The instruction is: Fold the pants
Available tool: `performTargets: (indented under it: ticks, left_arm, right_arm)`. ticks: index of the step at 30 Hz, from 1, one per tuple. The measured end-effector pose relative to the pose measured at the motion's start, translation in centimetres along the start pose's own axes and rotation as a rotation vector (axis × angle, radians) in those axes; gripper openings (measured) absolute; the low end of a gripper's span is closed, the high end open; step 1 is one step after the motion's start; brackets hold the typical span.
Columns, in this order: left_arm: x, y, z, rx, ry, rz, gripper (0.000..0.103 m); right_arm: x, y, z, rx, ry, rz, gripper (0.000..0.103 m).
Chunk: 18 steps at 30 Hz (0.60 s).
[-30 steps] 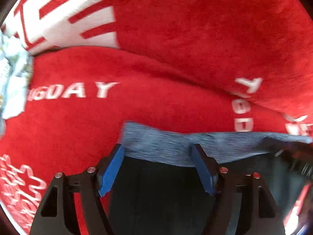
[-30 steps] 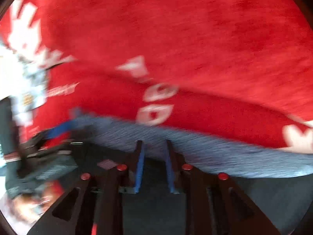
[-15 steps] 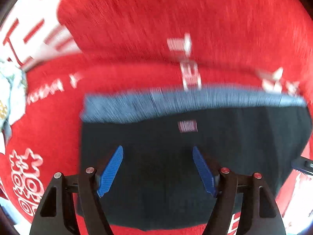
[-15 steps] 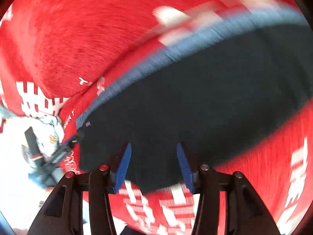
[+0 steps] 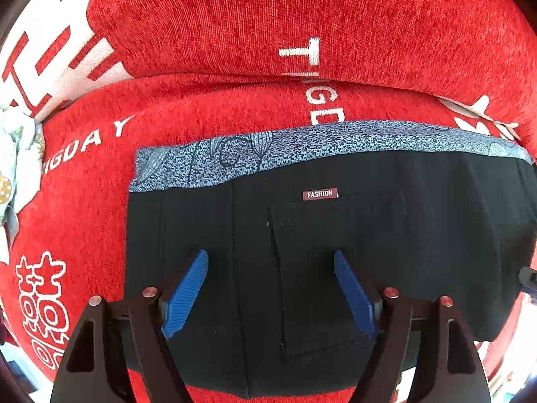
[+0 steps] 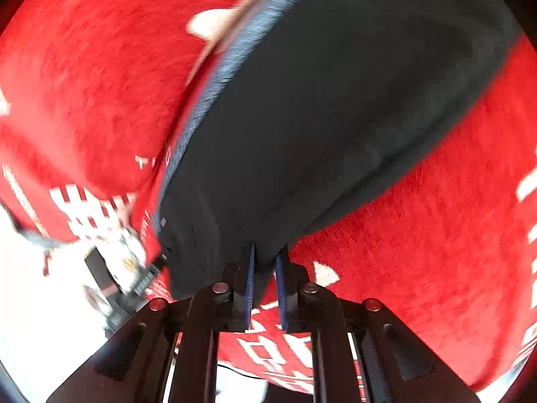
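The black pants [image 5: 335,235] lie folded on a red sofa cover, with a blue patterned waistband [image 5: 302,147] along the far edge and a small "FASHION" label [image 5: 320,194]. My left gripper [image 5: 270,262] is open, its blue fingers hovering over the middle of the pants with nothing between them. In the blurred right wrist view the pants [image 6: 335,117] stretch away up and to the right. My right gripper [image 6: 266,255] is nearly closed on the near folded edge of the pants.
The red sofa cover [image 5: 268,16] with white lettering rises into a backrest behind the pants. A white floral cushion [image 5: 13,168] sits at the left. The left gripper's body [image 6: 110,278] shows at the lower left of the right wrist view.
My left gripper has pulled back from the waistband and now hovers open over the pants. My right gripper opened, swung round to the pants' side edge, and closed on it.
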State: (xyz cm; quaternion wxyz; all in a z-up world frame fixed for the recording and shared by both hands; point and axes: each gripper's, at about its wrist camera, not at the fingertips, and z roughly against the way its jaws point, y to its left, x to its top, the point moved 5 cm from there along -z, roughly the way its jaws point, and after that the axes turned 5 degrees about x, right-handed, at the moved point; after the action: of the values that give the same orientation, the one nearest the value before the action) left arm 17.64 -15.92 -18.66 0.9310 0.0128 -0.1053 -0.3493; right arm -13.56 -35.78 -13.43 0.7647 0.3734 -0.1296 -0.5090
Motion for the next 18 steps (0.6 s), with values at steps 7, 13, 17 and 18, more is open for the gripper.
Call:
performTargets:
  ticks: [7,13,17,18]
  left_arm:
    - [0.0,-0.8,0.5,0.053,0.036,-0.015,0.083]
    - [-2.0,-6.1,5.0,0.004,0.050,-0.095,0.083]
    - [-2.9,-11.9,6.9,-0.028,0.055,-0.189,0.083]
    - [-2.9,-13.4,7.3,-0.033,0.051,-0.208,0.083]
  right_arm:
    - [-1.3,-4.2,1.7,-0.053,0.007,-0.056,0.020]
    - [-2.4,-3.9,6.3,-0.066,-0.013,0.007,0.061]
    - [-2.5,-5.1,8.8,-0.054,-0.045,-0.020,0.061]
    - [-2.4,-5.4,9.2,-0.049,-0.053,-0.028,0.061]
